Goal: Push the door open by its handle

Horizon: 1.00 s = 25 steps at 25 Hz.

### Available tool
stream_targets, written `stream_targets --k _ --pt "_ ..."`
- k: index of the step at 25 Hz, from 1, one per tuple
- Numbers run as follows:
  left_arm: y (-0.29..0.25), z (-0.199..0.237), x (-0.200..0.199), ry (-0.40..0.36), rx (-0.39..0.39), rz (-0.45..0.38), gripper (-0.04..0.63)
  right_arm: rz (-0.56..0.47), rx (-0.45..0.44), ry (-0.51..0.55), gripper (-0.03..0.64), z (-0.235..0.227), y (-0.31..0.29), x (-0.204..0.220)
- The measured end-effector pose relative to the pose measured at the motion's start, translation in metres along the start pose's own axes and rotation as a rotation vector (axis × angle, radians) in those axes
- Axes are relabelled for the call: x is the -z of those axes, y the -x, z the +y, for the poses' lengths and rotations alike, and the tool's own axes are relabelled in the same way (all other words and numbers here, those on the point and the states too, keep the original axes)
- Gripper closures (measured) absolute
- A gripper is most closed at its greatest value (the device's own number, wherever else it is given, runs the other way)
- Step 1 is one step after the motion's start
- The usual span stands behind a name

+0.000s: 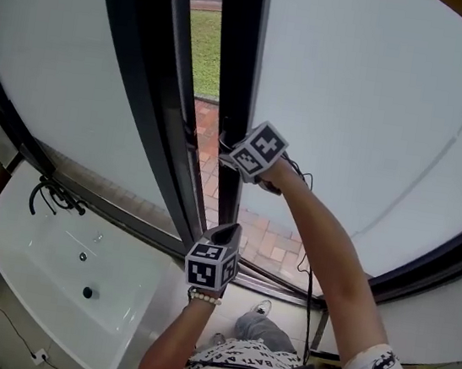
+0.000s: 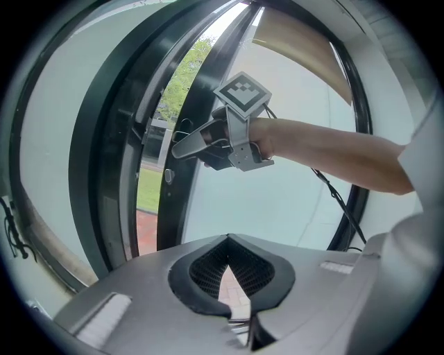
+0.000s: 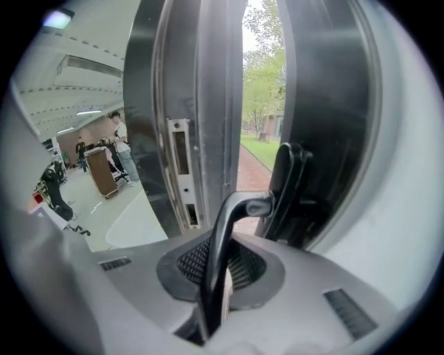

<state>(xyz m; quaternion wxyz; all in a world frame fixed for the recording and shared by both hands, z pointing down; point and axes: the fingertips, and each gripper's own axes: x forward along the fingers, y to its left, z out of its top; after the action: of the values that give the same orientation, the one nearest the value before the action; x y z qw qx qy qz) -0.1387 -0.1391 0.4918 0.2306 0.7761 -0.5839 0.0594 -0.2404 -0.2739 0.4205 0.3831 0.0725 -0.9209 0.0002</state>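
Nearest my body, my left tongs [image 2: 227,274] hang pinched together on nothing. Farther out, my right tongs [image 3: 220,277] clamp the lever handle [image 3: 232,222] at the edge of the frosted door [image 1: 369,113]. Beyond, only a narrow gap shows brick path [image 1: 206,137], so I judge the grip made and most of the push left.

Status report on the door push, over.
Right gripper shut on door handle. Left gripper shut, empty, held low. Door ajar; nothing seen in the way.

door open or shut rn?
Ajar. Grass and brick paving outside show past the door edge; right tool is shut on the handle.
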Motion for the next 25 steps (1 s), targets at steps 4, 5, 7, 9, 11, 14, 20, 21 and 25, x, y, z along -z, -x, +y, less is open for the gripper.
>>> stream_targets --k 4,5,7,9,11,14,20,21,25 --pt "-0.023 0.006 -0.01 0.016 -0.022 0.002 0.603 -0.01 0.007 -0.025 0.583 -0.019 -0.004 -0.002" --pt "-0.03 0.005 -0.013 0.019 -0.023 0.004 0.603 -0.012 0.006 -0.035 0.583 -0.024 -0.004 -0.002" --pt "-0.044 0.003 -0.018 0.012 -0.024 0.007 0.603 -0.016 0.008 -0.058 0.583 -0.036 -0.003 -0.001" --pt "-0.059 0.003 -0.026 0.005 -0.032 0.004 0.603 -0.018 0.027 -0.069 0.583 -0.05 -0.001 -0.001" --pt "-0.073 0.004 -0.033 0.01 -0.037 -0.001 0.603 -0.019 0.046 -0.081 0.583 -0.065 -0.001 0.0" --pt "-0.092 0.007 -0.04 0.01 -0.042 -0.003 0.603 -0.021 0.071 -0.103 0.584 -0.09 -0.002 0.004" --pt "-0.134 0.011 -0.053 0.035 -0.071 -0.005 0.603 -0.03 0.104 -0.166 0.588 -0.149 0.003 0.011" --pt "-0.142 0.013 -0.054 0.04 -0.079 -0.005 0.603 -0.032 0.109 -0.181 0.588 -0.159 0.004 0.013" --pt "-0.161 0.023 -0.055 0.069 -0.117 -0.019 0.603 -0.045 0.144 -0.209 0.592 -0.199 0.006 0.018"
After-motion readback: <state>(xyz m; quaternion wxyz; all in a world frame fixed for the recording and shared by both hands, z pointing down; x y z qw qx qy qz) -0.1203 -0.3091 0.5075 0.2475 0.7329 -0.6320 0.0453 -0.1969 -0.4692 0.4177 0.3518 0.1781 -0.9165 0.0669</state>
